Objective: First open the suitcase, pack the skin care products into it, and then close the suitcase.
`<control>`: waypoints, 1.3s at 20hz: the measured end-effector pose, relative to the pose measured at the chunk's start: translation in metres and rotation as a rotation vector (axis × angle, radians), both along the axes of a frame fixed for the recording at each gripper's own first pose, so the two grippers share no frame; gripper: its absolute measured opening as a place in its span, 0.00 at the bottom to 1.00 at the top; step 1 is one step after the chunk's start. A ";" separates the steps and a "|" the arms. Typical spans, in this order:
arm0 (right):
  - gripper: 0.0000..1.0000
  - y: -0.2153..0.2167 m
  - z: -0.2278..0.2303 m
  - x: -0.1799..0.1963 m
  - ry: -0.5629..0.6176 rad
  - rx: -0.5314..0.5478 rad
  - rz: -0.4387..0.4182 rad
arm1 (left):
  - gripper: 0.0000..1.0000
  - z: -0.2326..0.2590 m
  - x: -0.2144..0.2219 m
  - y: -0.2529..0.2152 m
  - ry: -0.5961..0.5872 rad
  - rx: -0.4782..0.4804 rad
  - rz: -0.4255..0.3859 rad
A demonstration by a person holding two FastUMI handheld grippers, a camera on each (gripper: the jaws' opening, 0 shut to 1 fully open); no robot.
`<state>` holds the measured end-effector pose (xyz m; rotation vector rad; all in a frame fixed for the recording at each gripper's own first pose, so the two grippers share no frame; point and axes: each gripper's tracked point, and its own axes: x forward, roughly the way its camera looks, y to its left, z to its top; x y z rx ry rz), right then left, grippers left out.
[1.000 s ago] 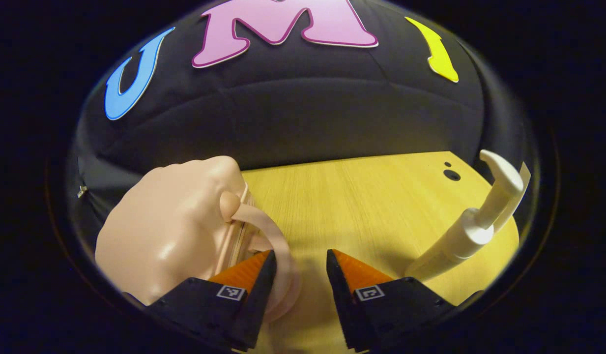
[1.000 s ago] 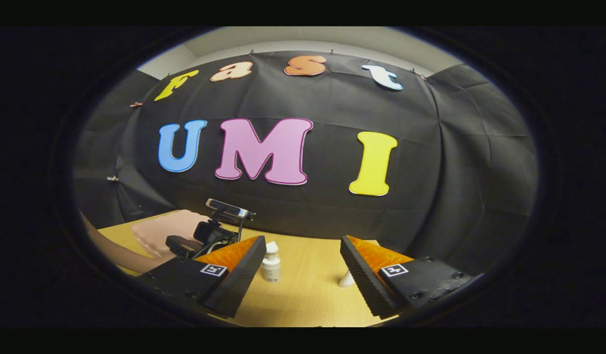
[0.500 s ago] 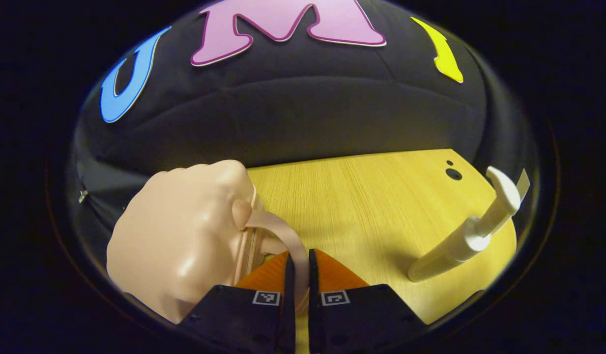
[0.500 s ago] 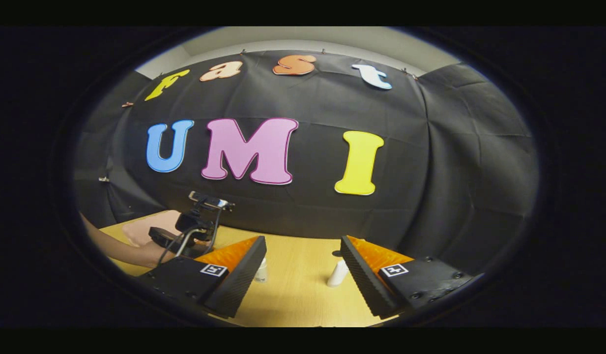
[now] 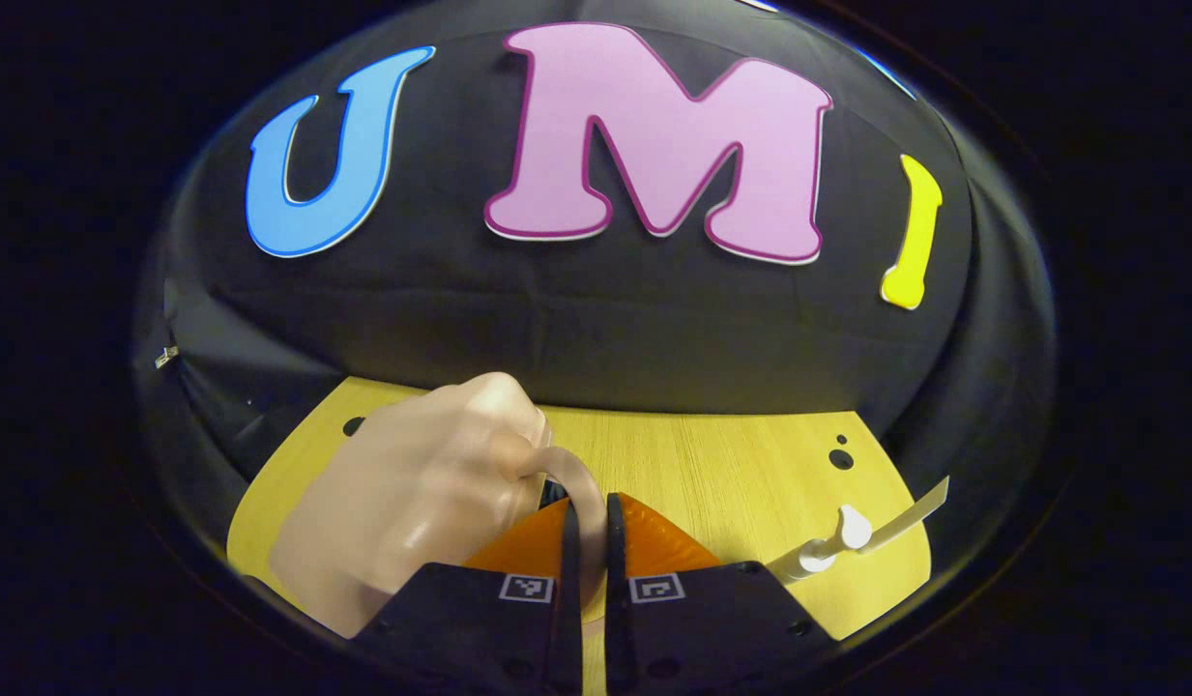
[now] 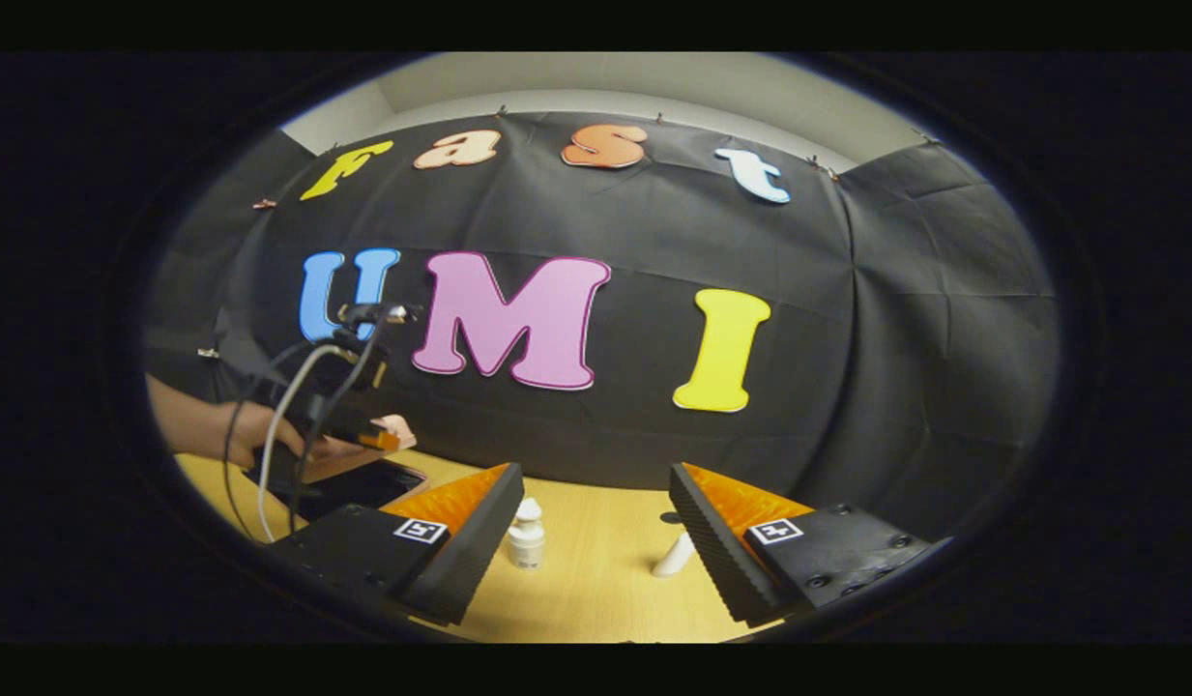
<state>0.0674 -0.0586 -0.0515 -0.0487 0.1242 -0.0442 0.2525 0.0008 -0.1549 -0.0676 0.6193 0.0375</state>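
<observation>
At the table's left, the left tool is clamped on the suitcase handle; the right tool stands released.

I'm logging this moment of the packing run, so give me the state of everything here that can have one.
suitcase: lid raised partway, dark gap under it
suitcase handle: pinched between the left gripper's fingers
left gripper: shut on the handle
right gripper: open, holding nothing
small white bottle: upright on the table, cap on
white pump bottle: standing on the table, untouched
</observation>
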 end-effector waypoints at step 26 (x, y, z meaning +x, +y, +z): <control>0.97 0.046 -0.038 -0.027 0.175 -0.026 -0.243 | 0.18 -0.129 0.009 0.501 0.185 0.356 0.239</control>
